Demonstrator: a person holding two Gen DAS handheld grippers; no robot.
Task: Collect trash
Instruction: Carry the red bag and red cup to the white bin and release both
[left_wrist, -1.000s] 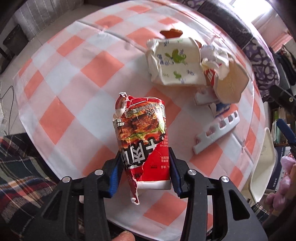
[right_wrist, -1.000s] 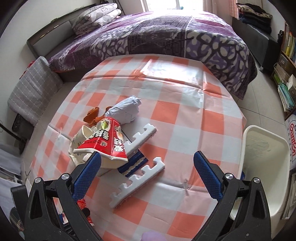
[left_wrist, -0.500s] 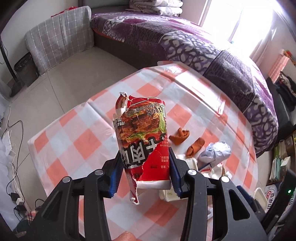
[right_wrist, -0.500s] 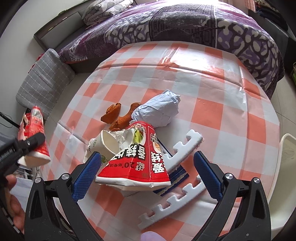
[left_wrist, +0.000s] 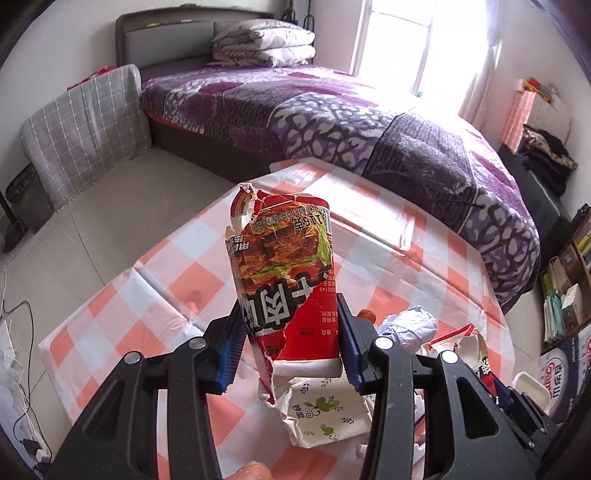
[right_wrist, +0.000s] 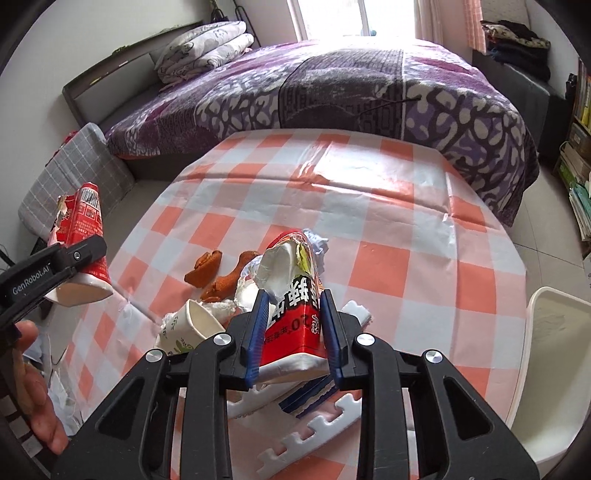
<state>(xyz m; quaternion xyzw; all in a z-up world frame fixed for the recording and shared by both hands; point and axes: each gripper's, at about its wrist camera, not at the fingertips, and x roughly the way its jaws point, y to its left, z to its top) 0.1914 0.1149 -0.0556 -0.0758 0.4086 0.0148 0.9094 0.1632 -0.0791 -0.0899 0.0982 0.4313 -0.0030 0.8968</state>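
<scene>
My left gripper (left_wrist: 288, 332) is shut on a torn red noodle cup (left_wrist: 284, 266) and holds it upright in the air over the near left edge of the table. The right wrist view shows that same cup (right_wrist: 79, 221) off to the left, clear of the cloth. My right gripper (right_wrist: 291, 321) has its jaws closing on a second, crushed red noodle cup (right_wrist: 295, 280), and both blue pads press its sides. This cup lies on the trash pile on the checked table (right_wrist: 369, 221).
Beside the right gripper lie a white paper cup with green print (right_wrist: 188, 328), two brown scraps (right_wrist: 207, 264), crumpled pale paper (right_wrist: 317, 243), white toothed foam strips (right_wrist: 310, 432) and a striped box (right_wrist: 314, 395). A white chair (right_wrist: 546, 369) stands right, a bed (right_wrist: 332, 85) beyond. A hand (right_wrist: 33, 387) shows at left.
The right jaws went from wide open to closed on the crushed red cup. The left gripper rose and tipped upward with its torn cup, moving off the pile toward the table's left side.
</scene>
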